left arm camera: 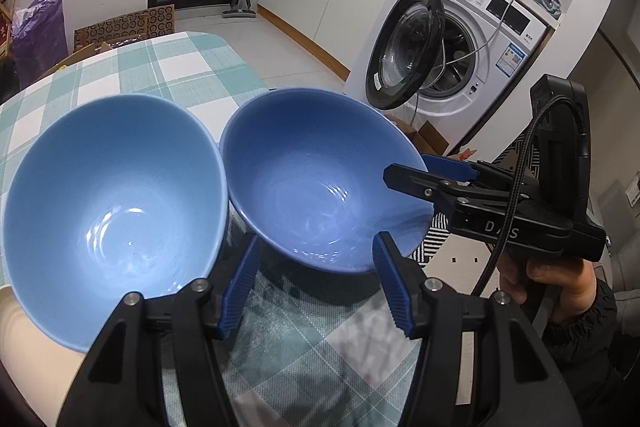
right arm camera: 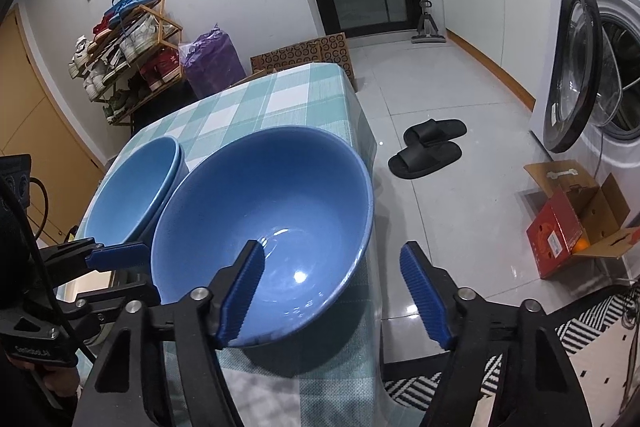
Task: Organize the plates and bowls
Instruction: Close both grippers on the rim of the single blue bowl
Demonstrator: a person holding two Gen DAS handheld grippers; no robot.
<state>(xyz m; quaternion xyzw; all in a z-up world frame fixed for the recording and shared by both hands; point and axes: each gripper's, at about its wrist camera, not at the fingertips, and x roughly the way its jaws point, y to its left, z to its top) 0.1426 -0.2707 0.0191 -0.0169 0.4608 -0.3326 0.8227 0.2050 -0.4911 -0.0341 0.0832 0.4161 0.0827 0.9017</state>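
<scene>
The checked table (right arm camera: 304, 95) is pretty crowded at its right edge, where the darker blue bowl (right arm camera: 264, 211) is parked, touching the lighter bowl (left arm camera: 108, 203). Its near rim is straddled by the right gripper (right arm camera: 332, 291), half-open, nothing clamped. The left gripper (left arm camera: 316, 287) is held part-open too, empty.

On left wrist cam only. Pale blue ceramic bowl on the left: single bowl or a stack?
Observer: Stack. The right wrist view shows two nested pale blue ceramic bowls, with two rims.
Operator: Right gripper clamped on the darker blue ceramic bowl?
Observer: No. The right gripper straddles the rim of the darker blue ceramic bowl, and a gap shows at the outer finger.
Operator: Floor beyond it?
Observer: A pair of black slippers lies there.
</scene>
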